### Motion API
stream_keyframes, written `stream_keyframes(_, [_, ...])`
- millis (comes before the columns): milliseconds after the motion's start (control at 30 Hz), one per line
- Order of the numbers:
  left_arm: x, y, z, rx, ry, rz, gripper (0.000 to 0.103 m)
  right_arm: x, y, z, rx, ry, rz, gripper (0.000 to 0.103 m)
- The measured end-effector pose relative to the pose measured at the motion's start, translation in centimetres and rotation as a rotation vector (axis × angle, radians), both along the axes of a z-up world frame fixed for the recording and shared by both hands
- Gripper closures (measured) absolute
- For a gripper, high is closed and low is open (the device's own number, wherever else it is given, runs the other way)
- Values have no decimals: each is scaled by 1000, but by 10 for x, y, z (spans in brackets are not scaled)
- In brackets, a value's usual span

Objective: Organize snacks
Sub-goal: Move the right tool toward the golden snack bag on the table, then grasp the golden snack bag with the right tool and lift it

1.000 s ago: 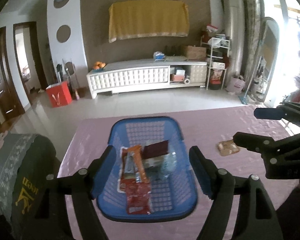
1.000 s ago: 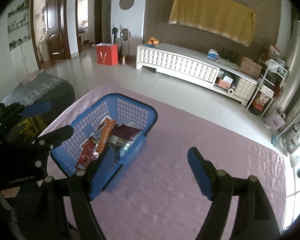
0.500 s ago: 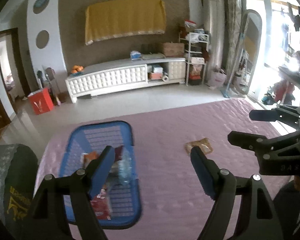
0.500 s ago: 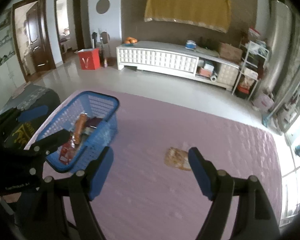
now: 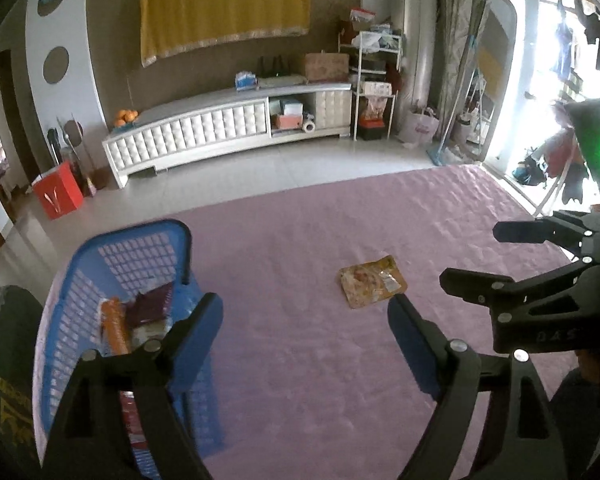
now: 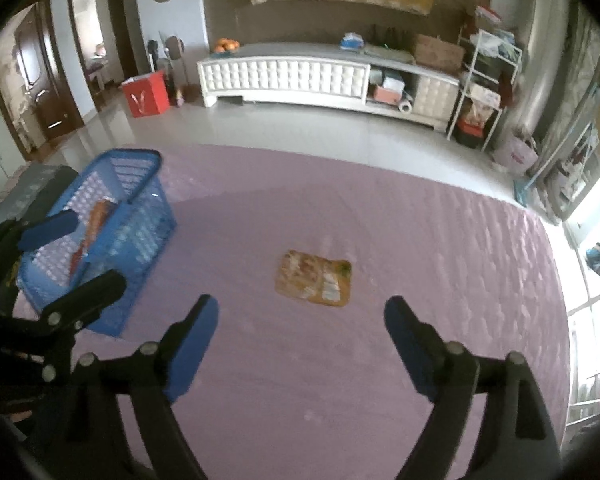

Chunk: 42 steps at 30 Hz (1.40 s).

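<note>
A flat orange snack packet (image 6: 314, 282) lay alone near the middle of the pink quilted table cover (image 6: 440, 240), well clear of every edge. A blue lattice plastic basket (image 5: 112, 280) stood toward the cover's left edge, already holding several wrappers. Nothing stood between the packet and either tool. The right gripper (image 6: 300, 332) had just been spreading, its blue pads apart and empty; so had the left gripper (image 5: 304, 328). Only the left wrist view showed the basket's contents closely, with a dark cushioned chair (image 5: 8, 360) beside it.
</note>
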State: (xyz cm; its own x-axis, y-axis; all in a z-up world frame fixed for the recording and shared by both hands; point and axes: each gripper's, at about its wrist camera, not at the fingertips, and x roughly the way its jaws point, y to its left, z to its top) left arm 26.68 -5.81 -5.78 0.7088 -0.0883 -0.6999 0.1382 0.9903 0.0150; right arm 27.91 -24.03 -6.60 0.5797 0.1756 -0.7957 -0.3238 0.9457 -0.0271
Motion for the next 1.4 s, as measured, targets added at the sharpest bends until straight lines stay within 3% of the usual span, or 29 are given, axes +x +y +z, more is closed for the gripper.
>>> stream_keyframes(333, [54,-4,-57,71,110,58,20,46,-15,-58,5,112,-52,13])
stream_keyframes(533, [79,-3,-86,17,172,50,20,65,-20,-83,24,141,-82,13])
stream_keyframes(667, [94,-6,-101,32,184,48,37,79,-24,-95,51,169,-87,13])
stream_keyframes(967, [117,3,-124,16,222,61,42,103,-15,-121,86,227,-88,13])
stream_keyframes(1100, [121,11,-134,11,248,85,42,111,-5,-132,70,248,-85,12])
stream_keyframes(1400, [120,19,-146,24,270,96,42,110,13,-136,-53,186,-51,11])
